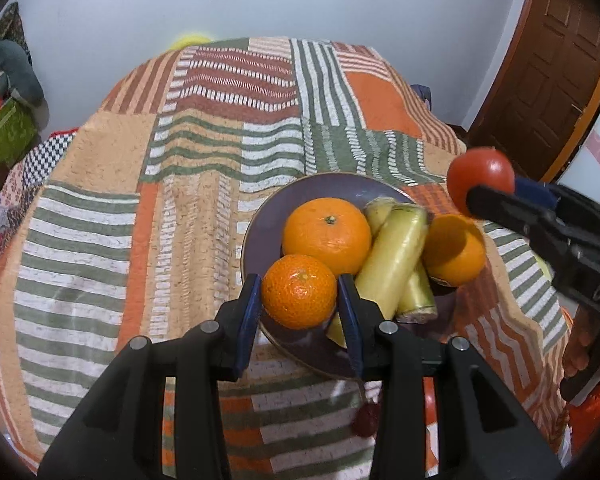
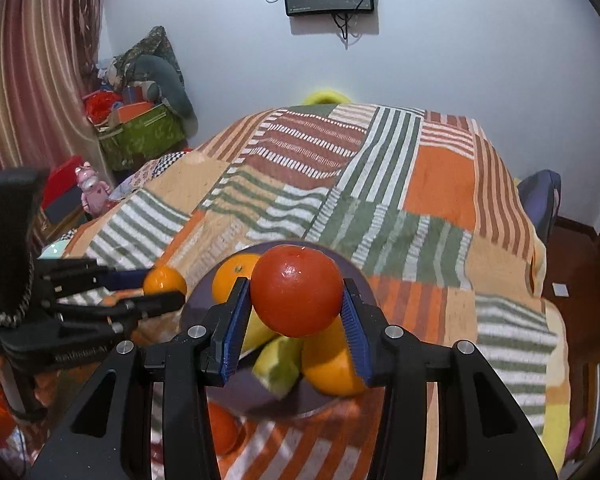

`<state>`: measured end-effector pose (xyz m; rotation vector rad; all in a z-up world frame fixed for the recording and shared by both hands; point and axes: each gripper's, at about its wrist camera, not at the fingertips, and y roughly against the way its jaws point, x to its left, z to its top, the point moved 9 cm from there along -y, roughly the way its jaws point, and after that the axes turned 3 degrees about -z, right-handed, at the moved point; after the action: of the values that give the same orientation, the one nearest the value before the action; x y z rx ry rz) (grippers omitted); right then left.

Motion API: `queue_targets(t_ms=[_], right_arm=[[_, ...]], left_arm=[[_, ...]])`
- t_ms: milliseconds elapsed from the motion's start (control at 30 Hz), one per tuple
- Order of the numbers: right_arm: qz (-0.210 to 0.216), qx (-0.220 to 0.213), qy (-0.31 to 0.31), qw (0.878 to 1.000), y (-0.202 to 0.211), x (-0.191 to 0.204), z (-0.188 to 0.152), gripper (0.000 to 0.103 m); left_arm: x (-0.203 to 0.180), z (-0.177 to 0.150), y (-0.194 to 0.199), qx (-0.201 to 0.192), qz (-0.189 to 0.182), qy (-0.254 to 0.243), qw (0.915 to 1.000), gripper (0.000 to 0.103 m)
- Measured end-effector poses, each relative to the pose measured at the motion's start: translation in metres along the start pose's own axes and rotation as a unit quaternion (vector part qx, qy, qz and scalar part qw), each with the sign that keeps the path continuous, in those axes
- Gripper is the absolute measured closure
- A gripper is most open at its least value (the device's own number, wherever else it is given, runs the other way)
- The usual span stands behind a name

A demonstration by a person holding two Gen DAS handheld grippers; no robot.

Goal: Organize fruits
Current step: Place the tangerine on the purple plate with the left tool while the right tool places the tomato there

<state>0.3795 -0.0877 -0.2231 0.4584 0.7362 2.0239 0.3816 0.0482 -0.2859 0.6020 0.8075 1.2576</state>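
Note:
A purple plate (image 1: 268,208) sits on the patchwork cloth and holds a large orange (image 1: 326,234), two bananas (image 1: 392,264) and another orange (image 1: 454,250) at its right rim. My left gripper (image 1: 300,300) is shut on a small mandarin (image 1: 299,291), held just above the plate's near edge. My right gripper (image 2: 296,312) is shut on a red tomato (image 2: 296,290) above the plate (image 2: 352,276); it also shows in the left wrist view (image 1: 480,178). The left gripper with its mandarin (image 2: 165,282) appears at the left of the right wrist view.
The patchwork cloth (image 1: 160,200) covers the whole table. A small dark red fruit (image 1: 366,420) lies on the cloth near the front, and an orange fruit (image 2: 222,428) lies by the plate. A wooden door (image 1: 548,80) stands at right; boxes and clutter (image 2: 140,128) at left.

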Motion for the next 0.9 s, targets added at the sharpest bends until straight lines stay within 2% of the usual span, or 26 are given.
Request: queue_targets(t_ms=[267,567,767,900], right_arm=[[-0.002,0.021,0.005,1.000,-0.034,0.000,0.014,0.062],[0.003,0.061,0.020,0.998,-0.072,0.013,0.004,0.062],[0.001,0.069,0.015,0.997,-0.076,0.011,0.002,0.061],[-0.003,0.074,0.018,0.997,-0.075,0.009,0.001,0.058]], left_arm=[[0.010,-0.003,-0.027,0.020,-0.005,0.015,0.9997,0.065],[0.013,0.001,-0.031,0.016,-0.004,0.009,0.9998,0.065],[0.016,0.000,-0.032,0.017,-0.003,0.018,0.9997,0.056],[0.016,-0.003,-0.029,0.020,-0.006,0.028,0.9994,0.055]])
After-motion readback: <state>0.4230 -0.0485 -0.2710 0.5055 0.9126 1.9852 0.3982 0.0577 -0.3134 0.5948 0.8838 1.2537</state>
